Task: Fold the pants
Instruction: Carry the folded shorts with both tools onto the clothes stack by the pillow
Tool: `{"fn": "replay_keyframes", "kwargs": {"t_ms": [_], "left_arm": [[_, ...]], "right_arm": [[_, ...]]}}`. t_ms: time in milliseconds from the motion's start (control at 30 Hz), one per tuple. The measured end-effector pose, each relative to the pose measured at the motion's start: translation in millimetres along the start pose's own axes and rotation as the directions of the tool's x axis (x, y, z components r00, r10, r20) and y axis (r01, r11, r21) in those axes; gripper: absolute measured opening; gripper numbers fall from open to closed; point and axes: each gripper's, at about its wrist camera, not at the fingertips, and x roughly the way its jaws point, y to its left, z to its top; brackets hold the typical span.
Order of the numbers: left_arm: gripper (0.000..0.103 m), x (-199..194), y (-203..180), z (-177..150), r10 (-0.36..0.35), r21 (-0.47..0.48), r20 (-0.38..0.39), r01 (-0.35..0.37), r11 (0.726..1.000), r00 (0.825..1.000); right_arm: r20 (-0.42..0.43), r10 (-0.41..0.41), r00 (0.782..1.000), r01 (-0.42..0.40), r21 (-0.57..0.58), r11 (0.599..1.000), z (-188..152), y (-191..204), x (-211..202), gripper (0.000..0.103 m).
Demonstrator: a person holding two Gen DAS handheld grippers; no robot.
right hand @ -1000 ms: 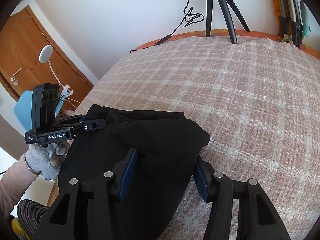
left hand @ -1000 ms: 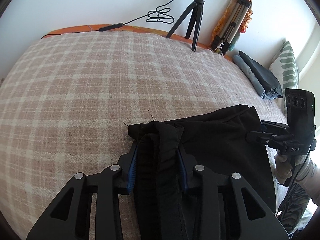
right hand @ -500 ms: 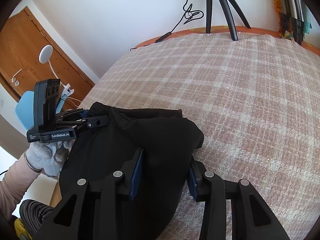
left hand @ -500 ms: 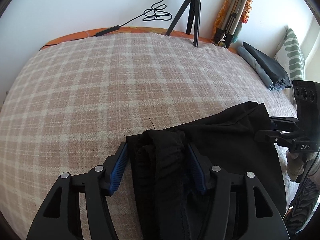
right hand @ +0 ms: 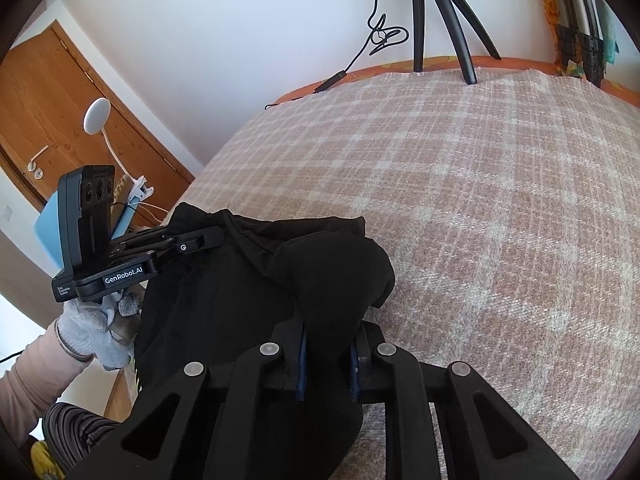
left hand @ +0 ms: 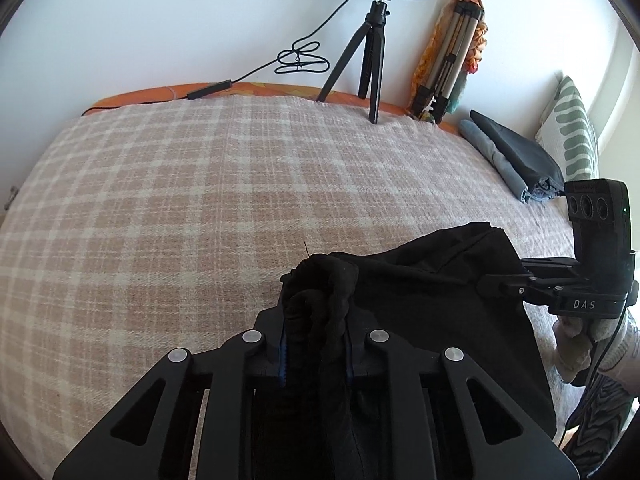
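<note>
The black pants (left hand: pixel 432 304) lie bunched at the near edge of a bed with a pink plaid blanket (left hand: pixel 240 200). My left gripper (left hand: pixel 315 344) is shut on a thick roll of the pants' fabric at their left corner. My right gripper (right hand: pixel 326 356) is shut on the pants (right hand: pixel 248 304) at their right corner. Each gripper shows in the other's view: the right one (left hand: pixel 504 280) at the pants' far side, the left one (right hand: pixel 208 240) likewise. The pants hang over the bed's near edge between them.
A ring light tripod (left hand: pixel 372 52) and a folded tripod (left hand: pixel 448 64) stand at the far wall. Folded grey and blue clothes (left hand: pixel 508 156) and a patterned pillow (left hand: pixel 572 136) lie at the far right. A wooden door (right hand: pixel 60 128) is at the left.
Both grippers closed from open onto the bunched black fabric. The left one gathered a roll of cloth, and the pants' corners lifted slightly.
</note>
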Motion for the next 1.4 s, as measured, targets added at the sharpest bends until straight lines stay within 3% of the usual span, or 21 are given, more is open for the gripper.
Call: {"fn": "replay_keyframes", "kwargs": {"t_ms": [267,433,767,1167,1400], "left_arm": [[0.017,-36,-19,4,0.016,0.027,0.078,-0.018,0.999,0.997],[0.016,-64,-47,12,0.044,0.098,0.148,-0.059,0.993,0.988],[0.016,-95,-97,31,0.013,0.158,0.233,-0.051,0.986,0.972],[0.016,-88,-190,67,-0.09,0.253,0.284,0.016,0.967,0.955],[0.016,-67,-253,90,-0.193,0.303,0.279,0.104,0.947,0.941]], "right_arm": [[0.077,0.008,0.997,-0.006,-0.032,0.999,3,17,-36,0.011],[0.143,0.001,0.99,0.008,-0.062,0.998,5,32,-69,0.01],[0.254,-0.048,0.966,0.072,-0.086,0.994,14,38,-135,0.01],[0.383,-0.151,0.911,0.182,-0.047,0.982,10,6,-241,0.009],[0.438,-0.232,0.868,0.253,0.011,0.968,2,-31,-308,0.009]]}}
